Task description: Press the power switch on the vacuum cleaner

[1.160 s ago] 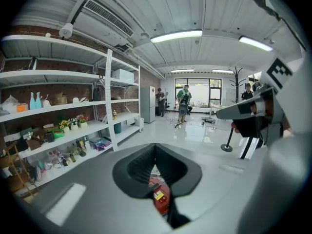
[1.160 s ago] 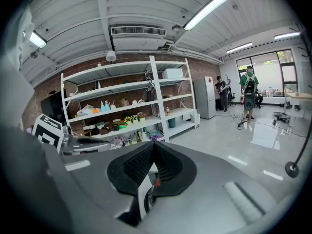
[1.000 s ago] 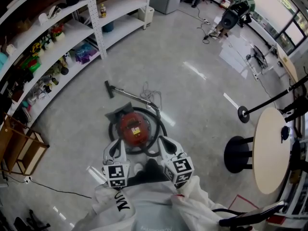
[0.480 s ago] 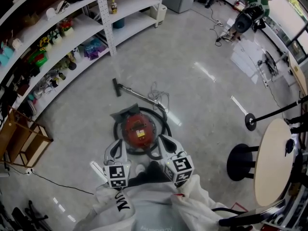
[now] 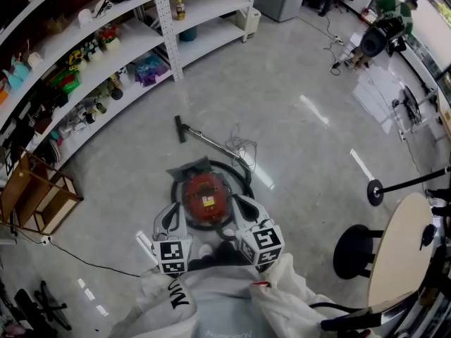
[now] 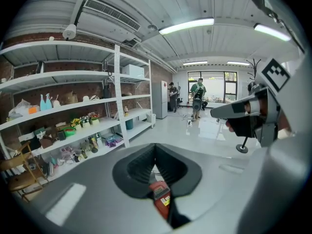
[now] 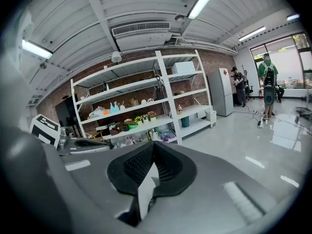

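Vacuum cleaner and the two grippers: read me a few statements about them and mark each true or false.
1. The vacuum cleaner is red and sits on the floor. True.
2. The left gripper is pressing on it. False: it is held apart from it, with its jaws together on nothing.
3. The right gripper holds the hose. False: its jaws are together and empty, and the hose lies around the vacuum cleaner.
4. The wand lies beyond the vacuum cleaner, toward the shelves. True.
5. The round table stands on the person's left. False: it is on the right.
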{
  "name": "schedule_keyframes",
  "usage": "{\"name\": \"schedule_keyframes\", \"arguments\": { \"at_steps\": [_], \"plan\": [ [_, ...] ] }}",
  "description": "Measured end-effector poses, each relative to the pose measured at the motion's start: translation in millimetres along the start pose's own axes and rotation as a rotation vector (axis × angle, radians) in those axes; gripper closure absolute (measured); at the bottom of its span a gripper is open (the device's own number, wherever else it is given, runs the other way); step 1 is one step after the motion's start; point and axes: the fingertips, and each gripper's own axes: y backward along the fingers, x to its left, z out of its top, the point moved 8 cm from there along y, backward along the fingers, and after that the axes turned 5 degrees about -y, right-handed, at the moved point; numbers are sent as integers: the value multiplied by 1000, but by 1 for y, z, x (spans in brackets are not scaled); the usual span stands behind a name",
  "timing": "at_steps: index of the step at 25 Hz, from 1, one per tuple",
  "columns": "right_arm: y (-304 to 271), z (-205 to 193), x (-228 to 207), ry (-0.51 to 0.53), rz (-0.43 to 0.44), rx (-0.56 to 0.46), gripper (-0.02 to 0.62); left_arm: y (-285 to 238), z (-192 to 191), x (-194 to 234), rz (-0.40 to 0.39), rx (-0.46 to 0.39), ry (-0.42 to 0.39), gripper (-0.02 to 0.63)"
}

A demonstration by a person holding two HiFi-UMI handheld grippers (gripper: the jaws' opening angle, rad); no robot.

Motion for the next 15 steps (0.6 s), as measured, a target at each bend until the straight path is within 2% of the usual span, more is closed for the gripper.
{"name": "schedule_keyframes", "arguments": {
  "at_steps": [8,15],
  "plan": [
    [-7,7,-19,3,64,3,595,-6,13,-14,52,7,1,606],
    [-7,5,-30,-11,74,14,595,-7,14,-23,59,26,-16,606]
  ]
}}
